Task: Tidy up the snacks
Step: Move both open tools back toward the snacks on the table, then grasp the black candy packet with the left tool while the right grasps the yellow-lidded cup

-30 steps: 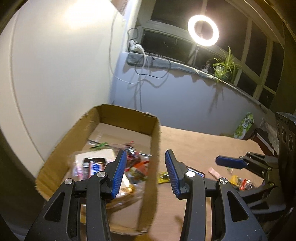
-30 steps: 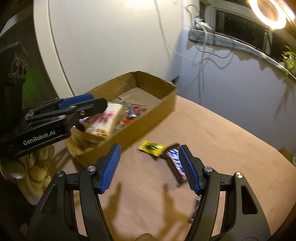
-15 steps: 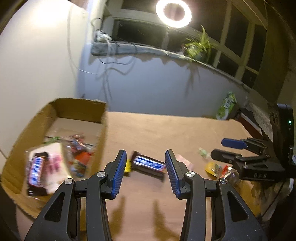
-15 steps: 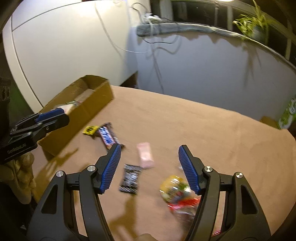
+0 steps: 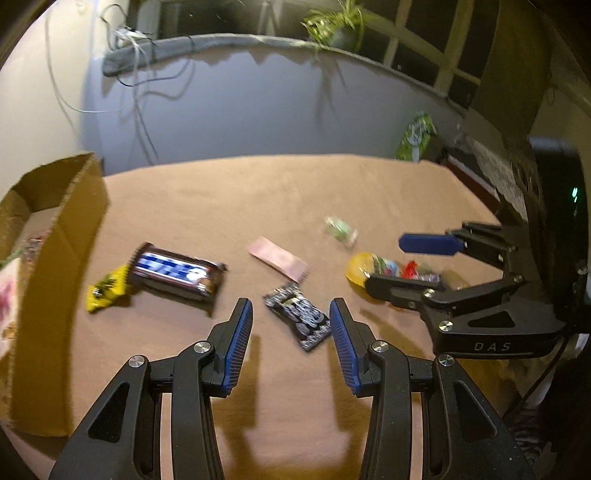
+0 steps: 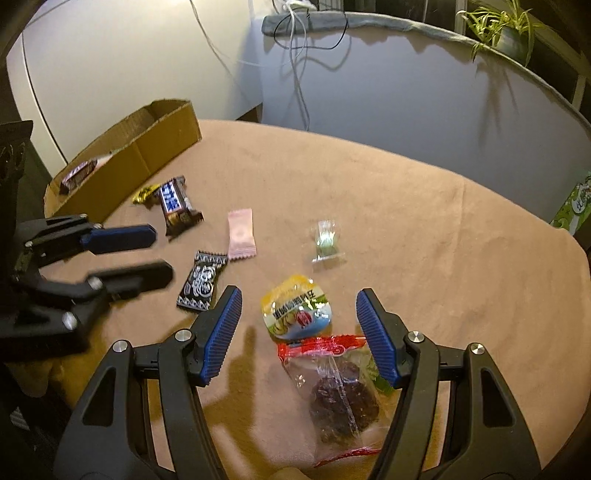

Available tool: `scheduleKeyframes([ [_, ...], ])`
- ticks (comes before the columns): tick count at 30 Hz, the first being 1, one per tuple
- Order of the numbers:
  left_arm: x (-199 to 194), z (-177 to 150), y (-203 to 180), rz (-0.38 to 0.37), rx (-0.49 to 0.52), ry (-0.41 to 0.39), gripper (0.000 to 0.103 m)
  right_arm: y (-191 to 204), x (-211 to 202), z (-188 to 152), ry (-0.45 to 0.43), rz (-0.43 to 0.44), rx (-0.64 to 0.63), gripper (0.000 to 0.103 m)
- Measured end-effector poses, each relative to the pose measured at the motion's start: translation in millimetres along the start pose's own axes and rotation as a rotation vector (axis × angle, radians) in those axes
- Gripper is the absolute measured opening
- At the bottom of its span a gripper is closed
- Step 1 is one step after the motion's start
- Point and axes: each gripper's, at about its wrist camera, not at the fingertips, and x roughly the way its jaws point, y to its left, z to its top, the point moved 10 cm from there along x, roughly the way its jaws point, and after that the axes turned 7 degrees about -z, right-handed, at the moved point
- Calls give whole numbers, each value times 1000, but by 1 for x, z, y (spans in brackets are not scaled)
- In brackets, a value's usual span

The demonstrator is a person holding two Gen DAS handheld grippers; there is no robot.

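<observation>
While parted, tongs [image 5: 291,325] (left) above sweet [image 5: 297,320]

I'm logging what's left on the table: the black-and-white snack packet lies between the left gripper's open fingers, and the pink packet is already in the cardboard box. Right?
Not quite. The pink packet is not in the cardboard box; it lies on the table, as the left wrist view shows. The rest holds: the black-and-white packet lies between the left gripper's open fingers.

In front of me is a table [image 5: 280,184] with a brown cloth, and behind it a pale wall [image 6: 406,81]. Above is a grey sill [image 5: 229,38] with white cables [image 5: 136,74], a plant [image 6: 506,26] and dark windows [image 5: 417,40].
</observation>
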Motion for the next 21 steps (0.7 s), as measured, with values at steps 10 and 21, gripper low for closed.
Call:
scheduleKeyframes([
  [10,19,-1,-2,27,15,47,42,3,19,-6,55,12,-40,60],
  [21,34,-3,0,78,55,68,29,-2,26,-9,58,11,-31,43],
])
